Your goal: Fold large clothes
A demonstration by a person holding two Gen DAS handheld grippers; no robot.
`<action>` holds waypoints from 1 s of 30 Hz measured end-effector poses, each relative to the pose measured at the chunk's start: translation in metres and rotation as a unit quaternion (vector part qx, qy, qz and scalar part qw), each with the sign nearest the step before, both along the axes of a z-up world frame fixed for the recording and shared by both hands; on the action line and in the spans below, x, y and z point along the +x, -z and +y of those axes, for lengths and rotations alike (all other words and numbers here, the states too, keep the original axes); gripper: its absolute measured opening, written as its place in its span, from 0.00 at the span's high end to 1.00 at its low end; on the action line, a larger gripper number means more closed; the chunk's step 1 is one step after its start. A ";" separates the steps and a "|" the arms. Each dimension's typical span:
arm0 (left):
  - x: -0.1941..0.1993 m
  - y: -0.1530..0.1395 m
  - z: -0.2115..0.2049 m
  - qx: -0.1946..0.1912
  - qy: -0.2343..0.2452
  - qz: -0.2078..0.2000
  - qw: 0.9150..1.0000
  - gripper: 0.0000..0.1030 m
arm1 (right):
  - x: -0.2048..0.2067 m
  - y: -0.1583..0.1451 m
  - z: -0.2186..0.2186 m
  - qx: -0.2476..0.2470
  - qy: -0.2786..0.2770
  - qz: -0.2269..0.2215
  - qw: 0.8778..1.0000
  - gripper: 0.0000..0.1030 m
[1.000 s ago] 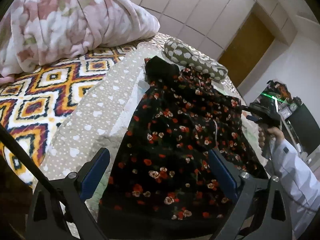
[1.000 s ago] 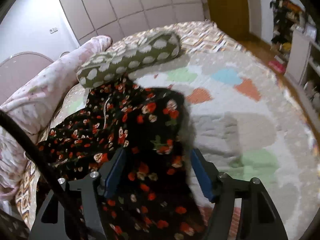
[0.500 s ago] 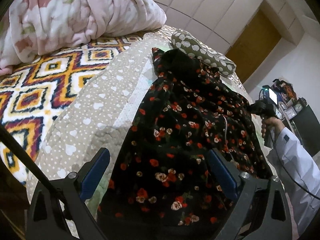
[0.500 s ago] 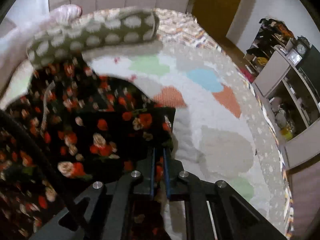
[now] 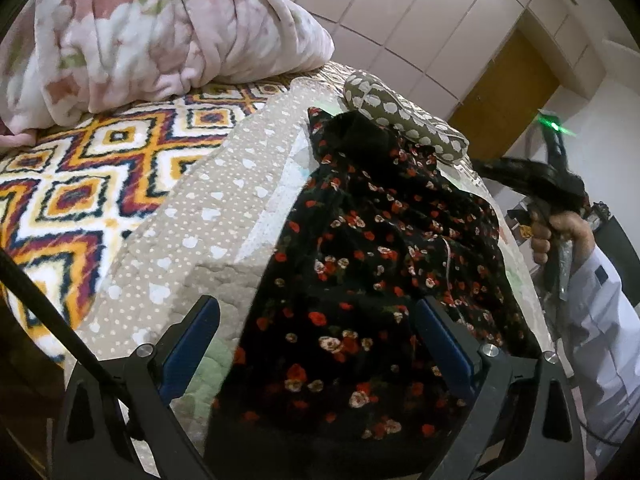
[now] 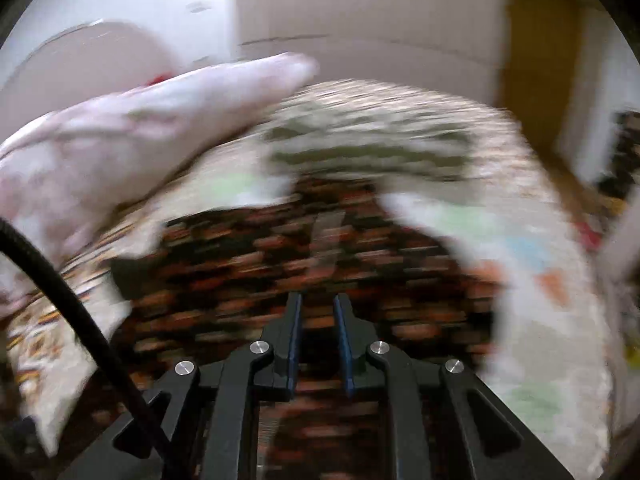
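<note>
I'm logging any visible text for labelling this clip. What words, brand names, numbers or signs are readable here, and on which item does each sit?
None can be read.
floral garment: only a flower print, no label showing.
patterned bedcover: geometric shapes, no lettering.
left gripper and right gripper: no markings visible.
Small yellow patch near the hand: too small to tell.
The right wrist view is motion-blurred throughout.

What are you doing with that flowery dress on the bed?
A person is folding a black flowered garment spread on the bed, using a gripper in each hand. The left gripper hangs wide open over the near end of the cloth, holding nothing. The right gripper has its fingers close together with the cloth between them, though that view is too blurred to tell if it is clamped. A spotted pillow lies beyond the garment.
</note>
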State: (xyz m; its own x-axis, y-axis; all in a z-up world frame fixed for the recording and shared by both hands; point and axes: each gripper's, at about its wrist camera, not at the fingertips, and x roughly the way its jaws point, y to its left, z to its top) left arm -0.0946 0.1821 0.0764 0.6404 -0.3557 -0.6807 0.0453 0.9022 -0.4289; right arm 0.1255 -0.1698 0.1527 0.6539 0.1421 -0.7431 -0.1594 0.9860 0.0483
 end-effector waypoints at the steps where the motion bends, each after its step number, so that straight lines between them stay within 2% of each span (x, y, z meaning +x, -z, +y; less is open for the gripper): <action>1: 0.000 0.000 0.002 0.000 -0.003 -0.001 1.000 0.05 | 0.003 0.006 0.024 0.018 -0.032 0.014 0.999 0.84; 4: 0.002 0.004 0.013 -0.005 -0.013 0.001 1.000 0.05 | 0.012 0.029 0.076 0.030 -0.085 0.048 0.995 0.84; 7: 0.006 0.011 0.023 -0.006 -0.025 0.009 1.000 0.05 | 0.037 0.056 0.119 0.010 -0.096 0.070 0.993 0.84; 12: 0.011 0.022 0.041 0.005 -0.048 0.018 0.999 0.05 | 0.105 0.098 0.152 -0.009 -0.034 0.103 0.994 0.84; 15: 0.011 0.026 0.051 0.009 -0.060 0.025 0.998 0.05 | 0.129 0.123 0.153 -0.050 -0.004 0.129 0.990 0.84; 17: 0.010 0.027 0.054 0.014 -0.068 0.028 0.997 0.05 | 0.133 0.127 0.154 -0.055 0.006 0.116 0.992 0.84; 20: 0.008 0.025 0.054 0.027 -0.078 0.026 0.996 0.05 | 0.128 0.110 0.149 -0.042 -0.003 0.108 0.993 0.82; 22: 0.007 0.024 0.049 0.030 -0.071 0.029 0.997 0.05 | 0.110 0.082 0.140 -0.041 -0.008 0.077 0.996 0.78; 23: 0.006 0.024 0.046 0.030 -0.064 0.030 0.997 0.05 | 0.096 0.062 0.131 -0.035 -0.014 0.055 0.998 0.68; 24: 0.004 0.023 0.042 0.031 -0.056 0.030 0.997 0.05 | 0.083 0.044 0.121 -0.026 -0.019 0.039 0.999 0.54; 26: 0.001 0.019 0.034 0.035 -0.041 0.029 0.998 0.13 | 0.056 0.013 0.098 -0.004 -0.023 0.014 1.000 0.43; 27: -0.001 0.016 0.029 0.040 -0.031 0.031 0.998 0.20 | 0.041 0.000 0.087 0.008 -0.022 0.006 1.000 0.43; 28: -0.002 0.014 0.025 0.044 -0.024 0.031 0.998 0.23 | 0.021 -0.016 0.070 0.025 -0.019 -0.001 0.999 0.43; 30: -0.004 0.008 0.017 0.046 -0.008 0.026 0.999 0.24 | -0.010 -0.036 0.041 0.050 -0.007 -0.004 0.999 0.42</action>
